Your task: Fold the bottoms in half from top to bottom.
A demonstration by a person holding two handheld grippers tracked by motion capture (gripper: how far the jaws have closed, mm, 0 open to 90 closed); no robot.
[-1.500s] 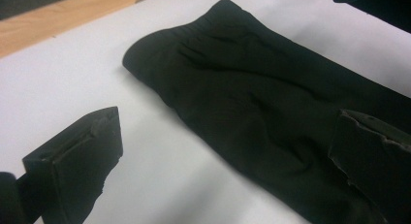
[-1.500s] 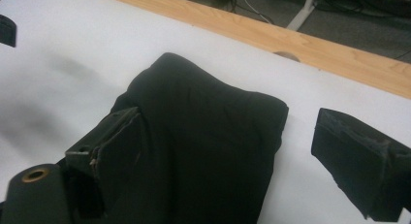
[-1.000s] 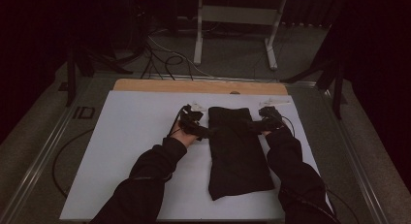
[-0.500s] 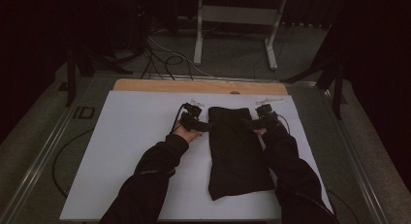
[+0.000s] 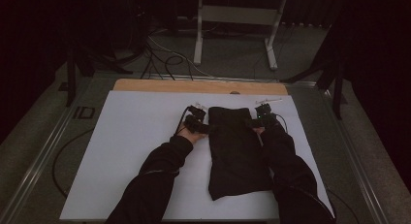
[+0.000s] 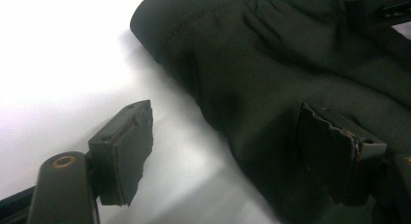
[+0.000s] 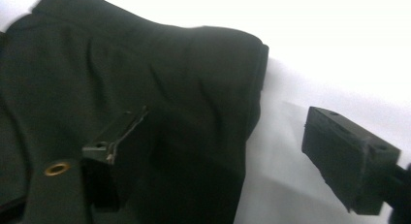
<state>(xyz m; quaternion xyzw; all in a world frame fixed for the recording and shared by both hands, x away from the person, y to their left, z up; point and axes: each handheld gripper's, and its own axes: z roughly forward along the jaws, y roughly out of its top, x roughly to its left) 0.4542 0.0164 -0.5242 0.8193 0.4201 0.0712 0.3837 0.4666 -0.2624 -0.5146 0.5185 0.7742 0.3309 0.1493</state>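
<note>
A black folded garment point(image 5: 237, 151) lies flat on the white table top point(image 5: 135, 136), its long side running away from me. My left gripper point(image 5: 206, 128) sits low at the garment's left edge near the far end. In the left gripper view its jaws point(image 6: 225, 112) stand apart and have just been closing, with the garment's point(image 6: 271, 64) edge between them and no pad pressing on it. My right gripper point(image 5: 254, 123) is at the opposite edge. Its jaws point(image 7: 228, 117) have also just been closing, and they straddle the cloth's point(image 7: 145, 64) folded edge without gripping.
A wooden strip point(image 5: 194, 86) runs along the table's far edge, with a small white object point(image 5: 269, 100) just in front of it. Behind the table are a white metal stand point(image 5: 237, 20) and loose cables point(image 5: 165, 59) on the floor. Metal rails point(image 5: 43, 151) flank the table.
Both grippers have come down and slightly inward onto the garment's side edges. The garment itself lies as before.
</note>
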